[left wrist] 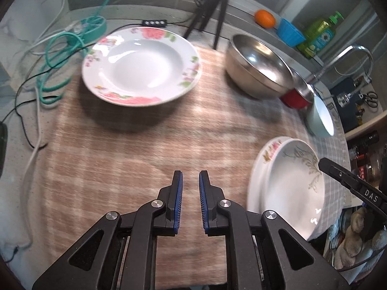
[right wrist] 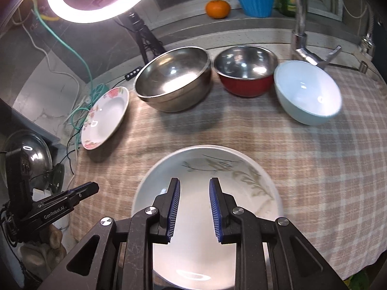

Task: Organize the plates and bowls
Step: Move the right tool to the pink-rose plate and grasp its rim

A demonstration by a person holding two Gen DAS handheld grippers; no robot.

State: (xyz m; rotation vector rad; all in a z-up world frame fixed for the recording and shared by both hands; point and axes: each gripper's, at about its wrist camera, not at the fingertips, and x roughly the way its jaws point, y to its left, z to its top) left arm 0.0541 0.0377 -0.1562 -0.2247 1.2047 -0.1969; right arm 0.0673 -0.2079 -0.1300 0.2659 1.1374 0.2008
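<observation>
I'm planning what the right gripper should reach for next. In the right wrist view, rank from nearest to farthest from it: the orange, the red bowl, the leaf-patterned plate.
1. Leaf-patterned plate, right under the right gripper.
2. Red bowl, beyond it in the middle of the bowl row.
3. Orange, on the back ledge.

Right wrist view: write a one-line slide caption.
Empty right gripper above leaf-patterned plate; three bowls behind.
</observation>
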